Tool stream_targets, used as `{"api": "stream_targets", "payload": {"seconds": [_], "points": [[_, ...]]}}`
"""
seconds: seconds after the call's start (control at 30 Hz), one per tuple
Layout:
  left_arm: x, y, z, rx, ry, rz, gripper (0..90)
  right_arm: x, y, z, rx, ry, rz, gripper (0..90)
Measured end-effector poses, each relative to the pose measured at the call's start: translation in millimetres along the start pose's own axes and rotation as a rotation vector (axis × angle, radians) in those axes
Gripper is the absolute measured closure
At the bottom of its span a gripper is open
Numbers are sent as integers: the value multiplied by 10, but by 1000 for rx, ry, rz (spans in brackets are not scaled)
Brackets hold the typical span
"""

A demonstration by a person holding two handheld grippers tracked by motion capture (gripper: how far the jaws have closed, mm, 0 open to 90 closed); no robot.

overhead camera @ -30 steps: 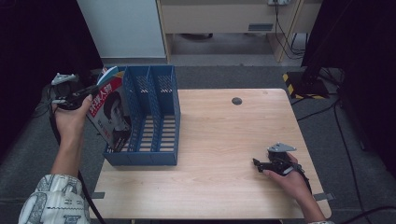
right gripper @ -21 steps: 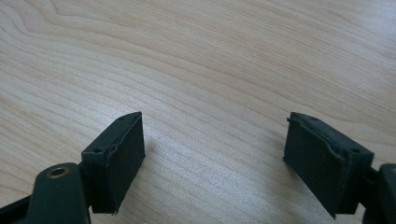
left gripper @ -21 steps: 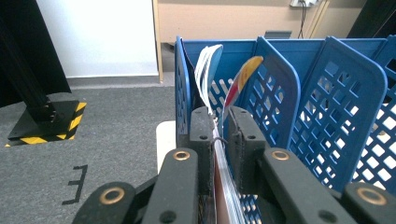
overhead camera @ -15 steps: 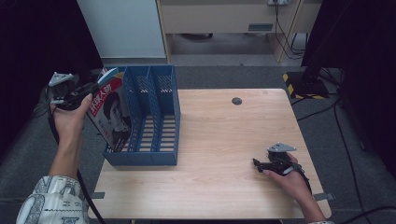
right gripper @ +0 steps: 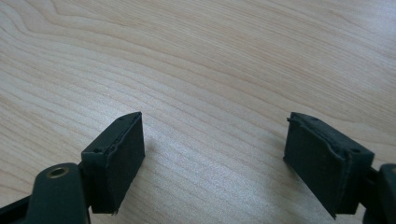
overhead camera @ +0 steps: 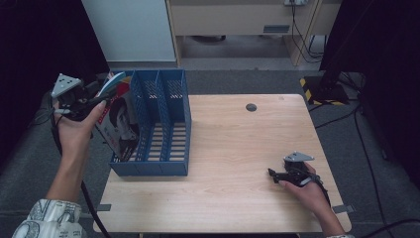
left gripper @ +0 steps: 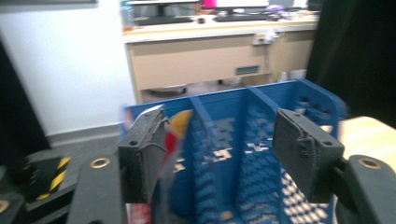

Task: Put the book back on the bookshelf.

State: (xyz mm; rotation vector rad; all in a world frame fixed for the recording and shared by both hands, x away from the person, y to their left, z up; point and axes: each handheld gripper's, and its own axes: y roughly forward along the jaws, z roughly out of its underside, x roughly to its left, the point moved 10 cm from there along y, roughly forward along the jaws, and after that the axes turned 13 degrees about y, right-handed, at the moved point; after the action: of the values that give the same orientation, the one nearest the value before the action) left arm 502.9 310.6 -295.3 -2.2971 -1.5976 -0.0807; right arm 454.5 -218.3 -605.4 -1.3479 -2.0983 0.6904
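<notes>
A blue three-slot file holder (overhead camera: 163,124) stands on the left part of the wooden table (overhead camera: 237,148). A magazine (overhead camera: 119,116) with a red and white cover leans tilted in its leftmost slot. My left gripper (overhead camera: 94,99) hovers at the magazine's top edge, open. In the left gripper view my left gripper (left gripper: 219,149) has its jaws wide apart, the magazine's edge (left gripper: 173,135) just inside the left jaw and the holder (left gripper: 261,121) behind. My right gripper (overhead camera: 272,174) rests low at the table's front right. In the right gripper view it (right gripper: 215,158) is open over bare wood (right gripper: 210,56).
A small dark round spot (overhead camera: 251,107) lies near the table's far edge. A white cabinet (overhead camera: 131,29) and a wooden desk (overhead camera: 233,20) stand behind the table. A stand with a black-yellow striped foot (overhead camera: 322,89) and cables sits on the floor at the right.
The left hand has shifted only slightly at the magazine's top. The magazine stays leaning in the left slot. The right gripper has not moved.
</notes>
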Motion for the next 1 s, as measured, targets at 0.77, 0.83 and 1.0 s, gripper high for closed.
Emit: {"api": "stream_targets", "payload": {"seconds": [0.77, 0.83, 1.0], "points": [[-1147, 284, 75, 69, 76, 264, 25, 7, -8, 9, 2, -2, -2, 202], [-1235, 303, 98, 77, 86, 281, 21, 8, -8, 9, 2, -2, -2, 202], [-1424, 356, 130, 93, 99, 318, 20, 8, -8, 8, 3, -2, -2, 199]]}}
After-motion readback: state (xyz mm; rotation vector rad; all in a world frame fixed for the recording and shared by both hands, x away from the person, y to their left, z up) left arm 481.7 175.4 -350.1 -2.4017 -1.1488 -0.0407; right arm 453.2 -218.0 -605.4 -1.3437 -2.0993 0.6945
